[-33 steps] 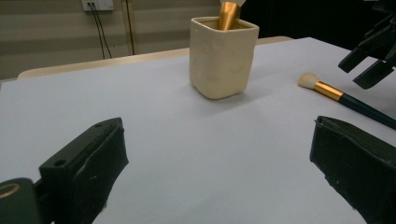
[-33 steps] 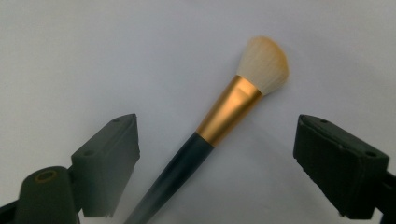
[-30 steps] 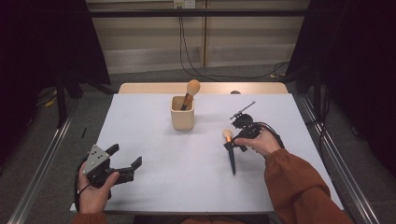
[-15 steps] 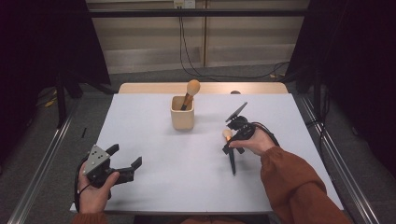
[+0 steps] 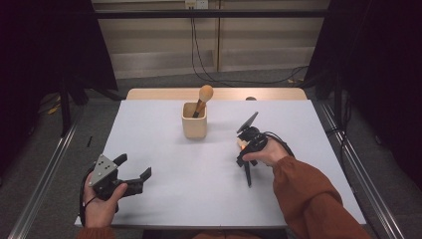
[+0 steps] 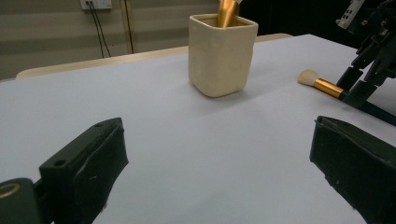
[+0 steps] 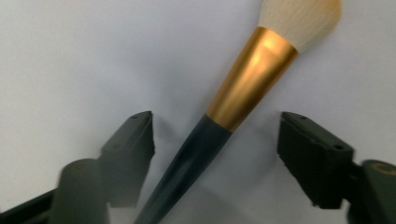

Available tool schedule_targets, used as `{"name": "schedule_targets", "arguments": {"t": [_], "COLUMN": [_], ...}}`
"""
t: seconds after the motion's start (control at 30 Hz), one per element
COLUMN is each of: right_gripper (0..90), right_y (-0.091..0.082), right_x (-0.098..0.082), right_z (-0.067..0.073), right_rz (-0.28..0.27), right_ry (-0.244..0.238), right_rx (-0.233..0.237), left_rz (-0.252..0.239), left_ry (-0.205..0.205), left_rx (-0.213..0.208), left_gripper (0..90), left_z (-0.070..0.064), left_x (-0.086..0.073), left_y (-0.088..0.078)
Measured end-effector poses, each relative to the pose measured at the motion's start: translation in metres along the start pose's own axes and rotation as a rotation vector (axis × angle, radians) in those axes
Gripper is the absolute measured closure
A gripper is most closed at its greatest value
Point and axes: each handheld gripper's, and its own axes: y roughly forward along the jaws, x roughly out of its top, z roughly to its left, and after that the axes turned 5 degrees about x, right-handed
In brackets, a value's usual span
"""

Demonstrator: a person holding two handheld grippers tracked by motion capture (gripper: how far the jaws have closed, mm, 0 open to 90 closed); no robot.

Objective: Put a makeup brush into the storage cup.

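On the white table (image 5: 164,199), right of centre, we see the right hand tipped steeply down, its right gripper (image 7: 215,154) straddling a makeup brush (image 7: 243,93) lying flat. The jaws have just been closing, yet a gap remains on both sides of the dark handle. Near the front left corner the left gripper (image 5: 134,172) rests low, held level, jaws wide apart, facing the cream cup (image 6: 222,53).

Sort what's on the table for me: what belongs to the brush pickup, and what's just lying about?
In play:
- makeup brush, lying flat between the right gripper's jaws, which have just been closing, not yet pressing
- cream holder, one brush standing inside

Idle:
- left gripper, open, resting at the near edge
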Motion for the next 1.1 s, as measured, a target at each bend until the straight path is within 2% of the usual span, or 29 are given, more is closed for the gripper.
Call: {"name": "schedule_targets", "arguments": {"t": [0.07,0.2,0.27,0.37,0.57,0.67,0.77,1.1], "right_gripper": [30.4,35.6,39.0,39.4,43.0,48.8,58.6,74.1], "right_y": [0.001,0.0024,0.0031,0.004,0.0037,0.0027,0.0007,-0.0005], "right_x": [0.0002,0.0043,0.0052,0.0065,0.0071,0.0075,0.0077,0.0082], "right_z": [0.0003,0.0035,0.0058,0.008,0.0085,0.0064,0.0034,0.0024], "right_rz": [0.002,0.025,0.031,0.042,0.048,0.043,0.042,0.052], "right_ry": [0.0,0.01,0.009,0.005,0.017,0.03,0.036,0.032], "right_rx": [-0.005,-0.044,-0.08,-0.097,-0.104,-0.105,-0.104,-0.099], "left_rz": [0.0,0.004,0.005,0.007,0.008,0.01,0.013,0.015], "left_ry": [0.003,0.005,0.005,0.013,0.015,0.019,0.021,0.024], "left_rx": [-0.003,-0.003,-0.003,-0.007,-0.01,-0.012,-0.015,-0.016], "left_gripper": [3.7,3.7,3.7,3.7,3.7,3.7,3.8,3.8], "left_z": [-0.0002,-0.0007,-0.0008,-0.0011,-0.0014,-0.0017,-0.0021,-0.0018], "left_x": [0.0,0.0002,0.0002,0.0,-0.0002,-0.0001,-0.0003,-0.0004], "left_y": [0.0002,0.0004,0.0006,0.0013,0.0019,0.0021,0.0024,0.0021]}}
